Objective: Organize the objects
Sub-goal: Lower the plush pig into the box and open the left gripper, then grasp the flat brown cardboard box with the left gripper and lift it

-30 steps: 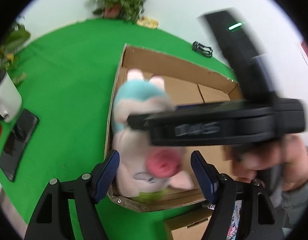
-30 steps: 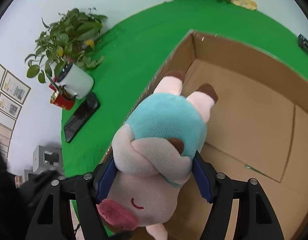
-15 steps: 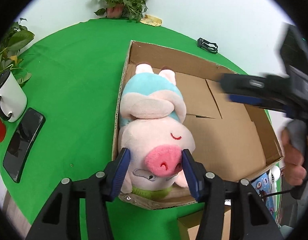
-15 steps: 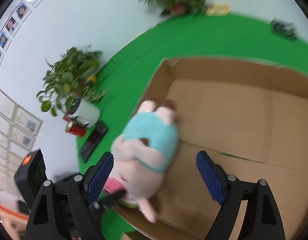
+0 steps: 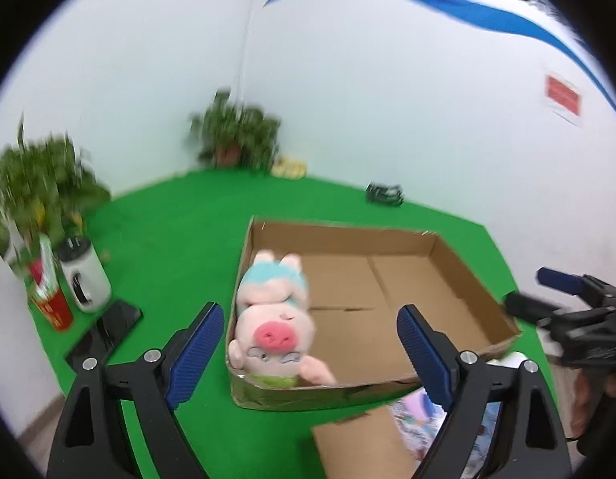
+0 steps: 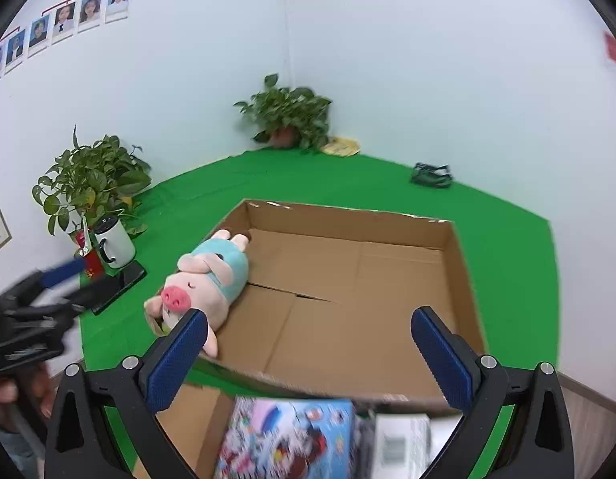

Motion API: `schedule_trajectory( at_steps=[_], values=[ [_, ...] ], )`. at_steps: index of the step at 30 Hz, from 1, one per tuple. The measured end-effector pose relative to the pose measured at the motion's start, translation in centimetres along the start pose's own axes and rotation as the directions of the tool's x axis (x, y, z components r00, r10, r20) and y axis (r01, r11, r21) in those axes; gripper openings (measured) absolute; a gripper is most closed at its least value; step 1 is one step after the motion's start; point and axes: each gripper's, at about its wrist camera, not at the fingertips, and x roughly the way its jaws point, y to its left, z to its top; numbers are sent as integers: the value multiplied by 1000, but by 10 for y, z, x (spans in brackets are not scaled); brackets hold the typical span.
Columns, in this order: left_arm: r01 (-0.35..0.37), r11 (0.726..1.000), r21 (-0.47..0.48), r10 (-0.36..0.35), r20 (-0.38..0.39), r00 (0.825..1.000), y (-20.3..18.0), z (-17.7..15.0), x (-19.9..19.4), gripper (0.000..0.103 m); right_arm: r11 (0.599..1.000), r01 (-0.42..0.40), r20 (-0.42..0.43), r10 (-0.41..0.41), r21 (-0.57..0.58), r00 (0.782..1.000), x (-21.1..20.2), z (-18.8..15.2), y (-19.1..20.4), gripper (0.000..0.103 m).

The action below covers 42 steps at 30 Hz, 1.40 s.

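A pink plush pig (image 5: pixel 274 319) in a teal shirt lies along the left wall of the open cardboard box (image 5: pixel 347 231), snout toward me. In the right wrist view the pig (image 6: pixel 204 279) rests in the box (image 6: pixel 347 211) at its near left corner. My left gripper (image 5: pixel 308 313) hovers short of the box, its jaws opening and nothing between the pads. The right gripper (image 6: pixel 309 317) hangs back over the box's near edge, its jaws opening too and likewise holding nothing. Each gripper shows in the other's view: the right (image 5: pixel 567 291), the left (image 6: pixel 48 291).
A colourful printed box (image 6: pixel 292 435), a white carton (image 6: pixel 399 443) and a brown carton (image 5: pixel 359 439) sit just in front of the big box. On the green cloth at left stand a white mug (image 6: pixel 114 241), a red can (image 6: pixel 93 265), a dark phone (image 6: pixel 120 283) and potted plants (image 6: pixel 88 183).
Both grippers let go of the pig, widened their jaws and drew back and up from the box. The pig now lies alone inside the box.
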Motion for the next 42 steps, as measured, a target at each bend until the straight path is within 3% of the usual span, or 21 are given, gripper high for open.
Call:
schedule_trajectory(
  at_steps=[3,9,12,16,22,24,26,28,30,32,34,36,37,38,40,42],
  values=[
    [-26,999,41,24,51,998,-31,-3,-29,89,999,43,20,-43,-1,999,-31,-21,-8,103],
    [16,995,94,-18,24,1000,-72,-13,-47,89,996,87,5,-87,3,996,-60,-52,-27,103],
    [39,996,78,-38,-18,999,-77,-17,-51,89,993,119,9,-119,7,993,-64,-57,-34,103],
    [7,994,107,-7,3,1000,-87,-21,-61,89,989,150,16,-150,-5,989,-71,-66,-38,102],
    [0,996,92,4,-49,999,-84,-33,-53,89,990,143,10,-143,-12,990,-72,-69,-41,101],
    [-21,997,70,26,-75,997,-78,-39,-48,89,991,133,4,-133,-16,991,-73,-72,-41,92],
    [-13,999,50,18,-109,994,-71,-44,-42,87,995,96,-12,-96,-15,995,-71,-75,-42,68],
    [-12,1000,27,15,-121,993,-65,-48,-39,84,998,68,-30,-68,-9,997,-68,-78,-43,62],
    [4,1000,13,-2,-135,991,-58,-51,-38,78,1000,26,-51,-26,1,998,-64,-84,-44,70],
    [11,1000,11,-10,-151,988,-55,-53,-35,60,1000,12,-61,-11,20,998,-59,-91,-44,102],
    [18,1000,4,-17,-176,984,-52,-57,-31,54,1000,3,-54,-1,23,999,-57,-95,-43,103],
    [41,999,-15,-44,-187,981,-45,-61,-29,54,1000,-29,-70,29,0,997,-53,-99,-38,103],
    [48,998,-30,-53,-192,980,-43,-64,-28,60,999,-49,-75,48,-14,996,-52,-101,-34,103],
    [51,998,-46,-60,-206,977,-38,-66,-26,76,996,-81,-84,78,-33,993,-51,-104,-28,103],
    [48,995,-85,-67,-244,967,-28,-73,-23,84,987,-147,-119,139,-63,983,-50,-110,-17,103],
    [70,987,-144,-112,-307,945,-16,-84,-16,84,956,-285,-209,265,-73,941,-44,-120,-1,103]
  ],
)
